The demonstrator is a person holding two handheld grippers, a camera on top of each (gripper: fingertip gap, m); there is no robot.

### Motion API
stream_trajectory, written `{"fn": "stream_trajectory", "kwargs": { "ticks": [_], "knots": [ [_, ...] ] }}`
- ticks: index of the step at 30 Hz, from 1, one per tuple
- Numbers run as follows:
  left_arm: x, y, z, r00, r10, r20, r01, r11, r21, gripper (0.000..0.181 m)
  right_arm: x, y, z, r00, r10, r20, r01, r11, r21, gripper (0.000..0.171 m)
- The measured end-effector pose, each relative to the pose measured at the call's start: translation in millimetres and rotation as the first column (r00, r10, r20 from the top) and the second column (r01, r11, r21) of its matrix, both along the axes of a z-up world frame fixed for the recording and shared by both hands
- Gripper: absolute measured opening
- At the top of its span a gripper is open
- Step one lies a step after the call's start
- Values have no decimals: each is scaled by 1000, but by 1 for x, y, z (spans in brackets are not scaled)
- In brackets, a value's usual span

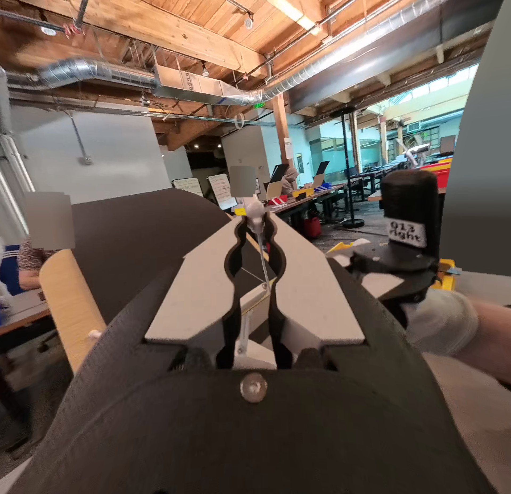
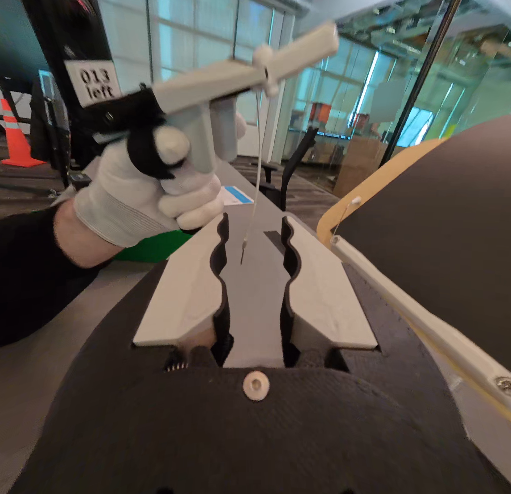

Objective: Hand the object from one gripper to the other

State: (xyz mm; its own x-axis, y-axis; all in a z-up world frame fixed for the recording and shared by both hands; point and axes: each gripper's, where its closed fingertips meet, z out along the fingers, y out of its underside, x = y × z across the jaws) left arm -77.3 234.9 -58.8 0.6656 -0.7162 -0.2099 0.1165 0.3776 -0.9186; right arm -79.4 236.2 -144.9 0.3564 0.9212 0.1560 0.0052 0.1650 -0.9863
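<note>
The object is a thin white cord (image 2: pixel 258 154) with a white knob (image 2: pixel 264 59) at its top and a small metal tip (image 2: pixel 243 249) at its bottom. My left gripper (image 1: pixel 255 217) is shut on the knob (image 1: pixel 255 211), and the cord (image 1: pixel 262 262) hangs down between its fingers. In the right wrist view the left gripper (image 2: pixel 276 66) is up and to the left, held by a white-gloved hand (image 2: pixel 132 193). My right gripper (image 2: pixel 255 220) is open and empty. The cord's lower end hangs in line with the gap between its fingertips; I cannot tell the depth.
A dark curved board with a tan wooden edge (image 2: pixel 431 218) stands close on the right, with a white rail (image 2: pixel 409 312) along its foot. A grey table (image 2: pixel 254 309) lies below. The right gripper's black handle (image 1: pixel 409 201) shows at the right of the left wrist view. A green object (image 2: pixel 154 247) lies to the left. The tips of one gripper are about 9 centimetres away from the tips of the other.
</note>
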Motion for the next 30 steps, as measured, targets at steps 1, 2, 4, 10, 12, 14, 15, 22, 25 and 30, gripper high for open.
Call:
{"fn": "stream_trajectory", "kwargs": {
  "ticks": [1, 2, 4, 10, 12, 14, 15, 22, 25, 30],
  "knots": [
    [0, 0, 0, 1000, -6, 7, 6, 1000, -4, 11, -4, 3, -7, 1000, -8, 21, 9, 1000, -15, 33],
    [0, -1, 0, 1000, -4, 6, 4, 1000, -2, 11, -6, 4, -12, 999, -13, 32, 13, 1000, -21, 28],
    [1, -2, 1, 1000, -7, -1, 7, 1000, 3, 11, -7, 5, -14, 1000, -7, 15, 8, 999, -34, 24],
    [4, -4, 0, 999, -41, 6, 41, 999, -18, 10, -7, 10, -15, 999, -34, -15, 34, 998, -44, 9],
    [5, -5, -1, 998, -58, 11, 58, 998, -27, 11, -6, 12, -15, 998, -57, -9, 57, 998, -26, 0],
    [6, -5, -2, 998, -69, 6, 69, 997, -32, 11, -5, 13, -16, 998, -63, 5, 63, 998, -16, 0],
    [7, -6, -2, 997, -79, 8, 79, 996, -41, 10, -4, 14, -16, 997, -71, 11, 71, 997, -12, 0],
    [15, -7, -12, 984, -176, -27, 172, 979, -109, 11, 20, 36, -8, 976, -218, 4, 218, 976, 14, 0],
    [18, -10, -16, 978, -199, -62, 192, 975, -113, 11, 31, 41, -2, 966, -258, -16, 258, 966, 27, 0],
    [19, -8, -19, 978, -199, -65, 190, 974, -122, 11, 32, 42, -8, 970, -243, 18, 242, 970, 18, 0]
  ]
}}
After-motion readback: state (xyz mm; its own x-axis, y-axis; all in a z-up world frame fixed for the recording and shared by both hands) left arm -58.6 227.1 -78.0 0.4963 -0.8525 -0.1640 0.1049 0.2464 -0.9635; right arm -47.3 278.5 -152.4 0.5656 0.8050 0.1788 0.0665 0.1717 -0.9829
